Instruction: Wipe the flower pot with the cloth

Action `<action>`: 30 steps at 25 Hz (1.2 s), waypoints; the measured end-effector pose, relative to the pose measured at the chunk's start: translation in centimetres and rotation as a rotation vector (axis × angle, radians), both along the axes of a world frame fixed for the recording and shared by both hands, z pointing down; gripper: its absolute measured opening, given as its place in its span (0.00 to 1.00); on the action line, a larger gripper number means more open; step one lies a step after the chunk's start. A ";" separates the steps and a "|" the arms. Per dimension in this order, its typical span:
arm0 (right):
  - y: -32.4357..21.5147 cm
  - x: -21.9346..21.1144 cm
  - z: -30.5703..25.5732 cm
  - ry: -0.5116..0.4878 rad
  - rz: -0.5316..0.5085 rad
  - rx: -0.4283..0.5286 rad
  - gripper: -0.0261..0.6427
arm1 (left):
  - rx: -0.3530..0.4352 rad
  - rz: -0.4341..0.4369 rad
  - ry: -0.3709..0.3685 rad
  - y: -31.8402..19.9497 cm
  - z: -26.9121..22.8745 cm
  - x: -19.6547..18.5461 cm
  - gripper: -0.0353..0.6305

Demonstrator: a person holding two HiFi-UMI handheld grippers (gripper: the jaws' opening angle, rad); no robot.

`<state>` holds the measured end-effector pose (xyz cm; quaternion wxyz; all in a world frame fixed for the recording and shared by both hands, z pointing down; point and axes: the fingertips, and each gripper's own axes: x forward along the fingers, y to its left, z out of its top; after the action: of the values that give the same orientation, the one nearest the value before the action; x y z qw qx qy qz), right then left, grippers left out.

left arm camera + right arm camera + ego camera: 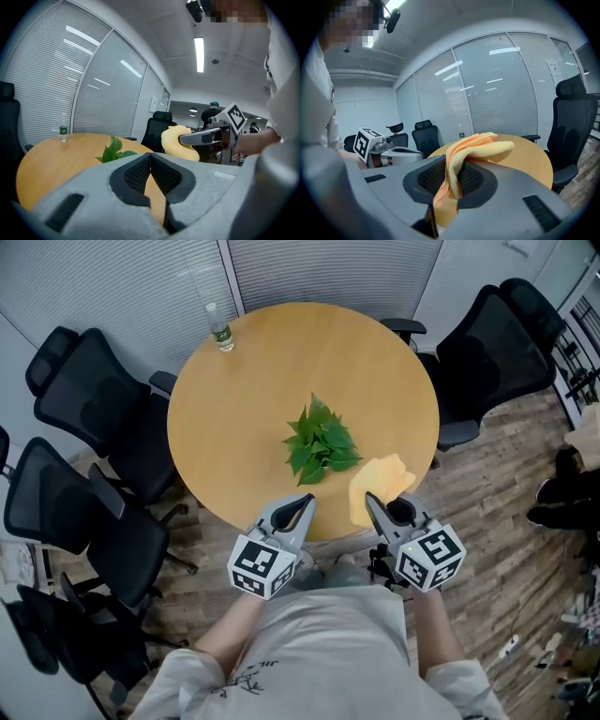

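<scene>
On round surface (272,381) 1 plant (322,440) & 1 bottle (221,334) are seen, chairs (89,395) around; 1 cloth (380,486) is gripped by R tongs (369,496); L tongs (308,498) are clenched, empty

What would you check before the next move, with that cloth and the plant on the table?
1. Cloth held by the right hand-held gripper: ok, pinched between its jaws.
2. Left hand-held gripper free: ok, jaws together with nothing in them.
3. Plant on the table, ahead of both grippers: ok.
4. Pot in sight for wiping: cannot tell, the leaves hide it from above.
5. Bottle out of the way: ok, it stands at the far edge.
</scene>
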<state>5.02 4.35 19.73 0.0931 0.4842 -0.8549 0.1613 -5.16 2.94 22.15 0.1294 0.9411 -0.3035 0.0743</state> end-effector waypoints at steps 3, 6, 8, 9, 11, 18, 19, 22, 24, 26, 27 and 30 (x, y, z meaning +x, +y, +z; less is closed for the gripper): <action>-0.8 0.1 -0.4 0.007 0.006 0.009 0.12 | -0.001 -0.008 0.003 -0.5 0.1 -0.5 0.07; -1.5 0.6 -1.0 0.007 0.001 0.022 0.12 | -0.002 -0.013 0.006 -0.8 0.0 -0.4 0.07; -2.2 1.1 -1.1 0.003 0.004 0.027 0.12 | -0.006 -0.018 0.002 -1.2 0.0 -0.2 0.07; -2.5 1.4 -1.1 0.001 0.002 0.027 0.12 | -0.008 -0.021 -0.003 -1.3 0.2 0.0 0.07; -3.0 1.9 -0.9 -0.005 -0.002 0.025 0.12 | -0.018 -0.023 -0.014 -1.6 0.6 0.3 0.07; -4.2 4.0 1.3 -0.033 -0.018 -0.030 0.12 | -0.054 -0.050 -0.047 -2.6 1.7 1.9 0.07; -4.3 4.2 1.6 -0.032 -0.025 -0.038 0.12 | -0.056 -0.052 -0.049 -2.7 1.8 2.2 0.07; -5.0 4.7 2.6 -0.030 -0.045 -0.055 0.12 | -0.071 -0.053 -0.032 -2.9 2.3 3.0 0.07; -5.5 4.8 3.2 -0.024 -0.060 -0.064 0.12 | -0.084 -0.062 -0.020 -3.0 2.9 3.4 0.07; -5.9 4.9 3.8 -0.014 -0.074 -0.073 0.12 | -0.089 -0.080 -0.028 -3.2 3.6 3.4 0.07; -6.1 4.9 4.2 -0.010 -0.077 -0.077 0.12 | -0.090 -0.090 -0.034 -3.3 4.0 3.4 0.07; -6.8 4.9 5.2 0.001 -0.091 -0.090 0.12 | -0.096 -0.118 -0.049 -3.6 5.3 3.1 0.07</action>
<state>9.96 -2.41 24.98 0.1226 0.4403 -0.8678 0.1949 -2.06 -0.65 27.45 0.1711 0.9123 -0.3573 0.1039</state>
